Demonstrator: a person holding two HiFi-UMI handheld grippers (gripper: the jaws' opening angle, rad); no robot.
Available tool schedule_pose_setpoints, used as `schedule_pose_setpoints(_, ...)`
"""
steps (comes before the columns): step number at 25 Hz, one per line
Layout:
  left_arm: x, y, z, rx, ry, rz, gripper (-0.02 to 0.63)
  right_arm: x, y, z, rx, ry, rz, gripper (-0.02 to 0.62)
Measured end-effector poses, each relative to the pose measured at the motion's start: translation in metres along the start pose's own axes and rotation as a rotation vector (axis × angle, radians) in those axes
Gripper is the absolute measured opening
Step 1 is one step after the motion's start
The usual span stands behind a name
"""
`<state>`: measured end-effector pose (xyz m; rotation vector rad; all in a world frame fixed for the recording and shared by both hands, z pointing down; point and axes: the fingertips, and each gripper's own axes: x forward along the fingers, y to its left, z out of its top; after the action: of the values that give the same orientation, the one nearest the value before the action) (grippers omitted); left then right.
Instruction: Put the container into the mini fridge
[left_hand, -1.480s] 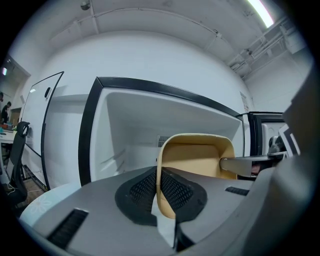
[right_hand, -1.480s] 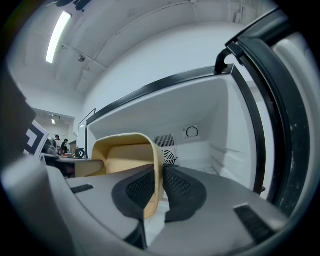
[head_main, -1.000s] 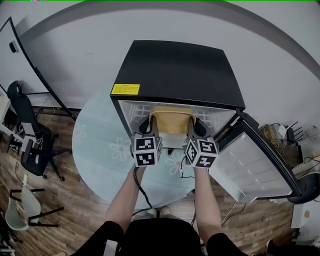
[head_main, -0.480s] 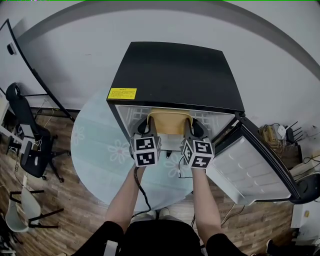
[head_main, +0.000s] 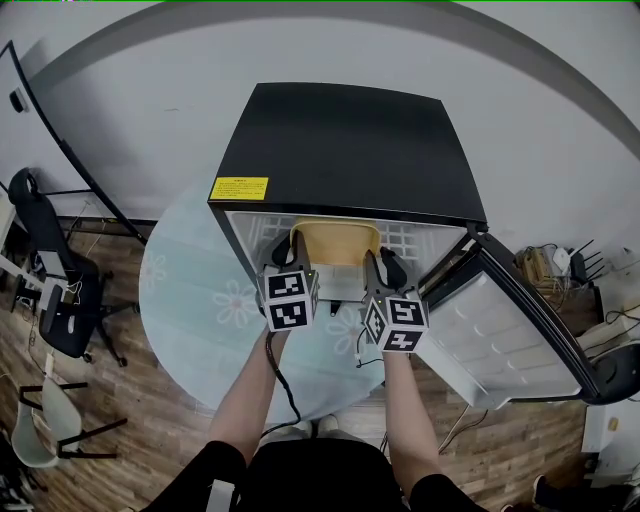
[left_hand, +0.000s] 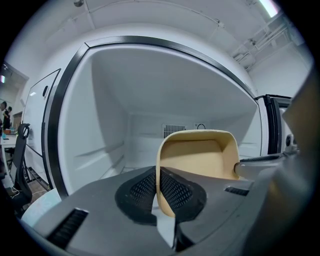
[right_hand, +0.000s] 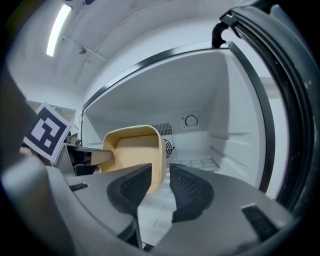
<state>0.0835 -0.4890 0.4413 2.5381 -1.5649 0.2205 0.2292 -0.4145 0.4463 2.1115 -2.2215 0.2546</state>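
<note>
While the left tongs (left_hand: 157, 187) clench the rim of the beige rectangular plastic container (left_hand: 197, 152) inside the black mini fridge (head_main: 350, 140), the right tongs (right_hand: 152, 185), just opened, loosely straddle its other rim; a round pale surface (head_main: 190, 290) lies beneath them.

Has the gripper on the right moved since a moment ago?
Yes. The right gripper has drawn slightly back from the fridge mouth, and its jaws have just opened, with the container wall between them.

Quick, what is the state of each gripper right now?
Left gripper: closed on the rim of the container.
Right gripper: open, its jaws have just been opening; the rim sits between them, not gripped.
</note>
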Motion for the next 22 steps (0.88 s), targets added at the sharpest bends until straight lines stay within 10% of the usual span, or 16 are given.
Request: schedule_pose_setpoints(22,-0.008,-0.010,0.014,0.058,-0.068,-0.072,0.109,0.009,-0.014,-0.006,0.123,0.110,-0.119,0.015)
